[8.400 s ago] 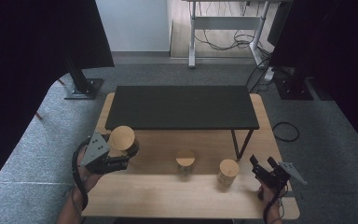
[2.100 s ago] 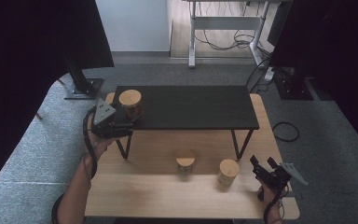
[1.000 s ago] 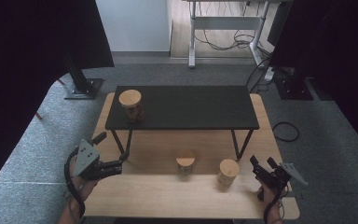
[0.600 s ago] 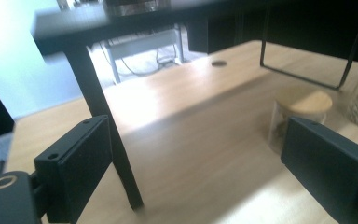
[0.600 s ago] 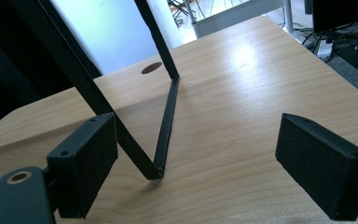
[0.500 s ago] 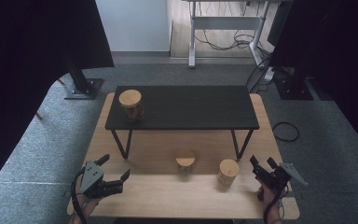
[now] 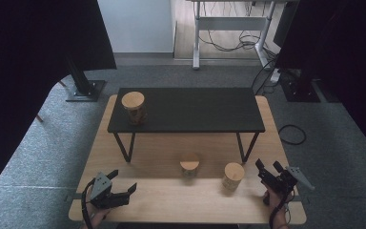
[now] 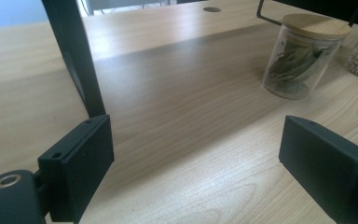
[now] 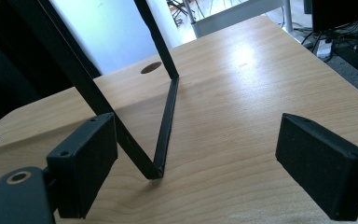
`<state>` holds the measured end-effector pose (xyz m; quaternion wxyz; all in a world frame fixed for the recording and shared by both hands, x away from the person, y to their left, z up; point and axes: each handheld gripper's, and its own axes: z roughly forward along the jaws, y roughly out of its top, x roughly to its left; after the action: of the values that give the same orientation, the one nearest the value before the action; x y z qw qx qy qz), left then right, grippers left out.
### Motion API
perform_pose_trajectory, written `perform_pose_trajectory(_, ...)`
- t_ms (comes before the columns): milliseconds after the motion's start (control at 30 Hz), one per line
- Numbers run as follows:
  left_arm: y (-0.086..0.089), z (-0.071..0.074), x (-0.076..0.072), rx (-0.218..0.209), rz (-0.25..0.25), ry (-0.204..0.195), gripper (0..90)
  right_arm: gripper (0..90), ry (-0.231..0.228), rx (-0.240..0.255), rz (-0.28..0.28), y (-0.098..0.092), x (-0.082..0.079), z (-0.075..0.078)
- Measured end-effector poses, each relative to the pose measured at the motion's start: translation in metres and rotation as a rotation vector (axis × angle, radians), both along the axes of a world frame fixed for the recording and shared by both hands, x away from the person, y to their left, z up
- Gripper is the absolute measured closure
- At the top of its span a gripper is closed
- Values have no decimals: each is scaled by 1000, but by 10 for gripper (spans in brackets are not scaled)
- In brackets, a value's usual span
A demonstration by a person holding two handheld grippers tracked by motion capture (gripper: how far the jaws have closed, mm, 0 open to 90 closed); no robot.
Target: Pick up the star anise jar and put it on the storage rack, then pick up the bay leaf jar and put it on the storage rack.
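The left gripper (image 7: 119,195) rests low over the near left corner of the wooden table (image 7: 171,200), its jaws spread with only bare tabletop between them; they have just been closing a little, yet nothing is in their grasp. In the left gripper view its black pads (image 8: 77,165) frame a jar of dried leaves (image 8: 303,56) that stands ahead and to the right, well apart from the jaws, so I judge that this jar, the middle one of the three, is what the hand is lined up to fetch. The hand comes in from the bottom edge of the high view, held nearly level, with the jaws pointing along the table toward the right. The right gripper (image 7: 266,171) sits at the near right corner, its jaws likewise wide and empty, aimed away from the person toward the rear; in its own view they look past the slanted leg (image 9: 165,126) of the black shelf (image 7: 186,109). Just beside it to the left stands a second jar (image 7: 232,176), within easy reach, which seems why that hand waits there. One jar (image 7: 134,107) already stands upright on the left end of the shelf, so by my reading the work is lifting jars from the table onto it, leaving the shelf's right part free for the other two.
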<state>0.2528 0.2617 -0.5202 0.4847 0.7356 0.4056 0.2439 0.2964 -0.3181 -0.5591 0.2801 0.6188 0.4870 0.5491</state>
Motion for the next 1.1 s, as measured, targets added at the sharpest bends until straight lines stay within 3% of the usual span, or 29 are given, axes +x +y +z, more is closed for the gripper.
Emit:
perform_pose_trajectory(567, -4, -17, 6, -13, -11, 57, 93, 137, 2, 1, -4, 0, 0, 0)
perform_pose_trajectory(667, -4, -17, 7, -14, -8, 60, 93, 148, 14, -21, 5, 1, -2, 2)
perform_pose_trajectory(833, 1, -19, 10, -49, -13, 76, 93, 146, -100, 68, 51, 4, -18, 29)
perform_pose_trajectory(933, 5, -21, 12, -68, -9, 92, 93, 139, -136, 58, 90, 12, -31, 44)
perform_pose_trajectory(1100, 11, -23, 14, -93, 5, 105, 93, 129, -170, 41, 212, 32, -46, 63)
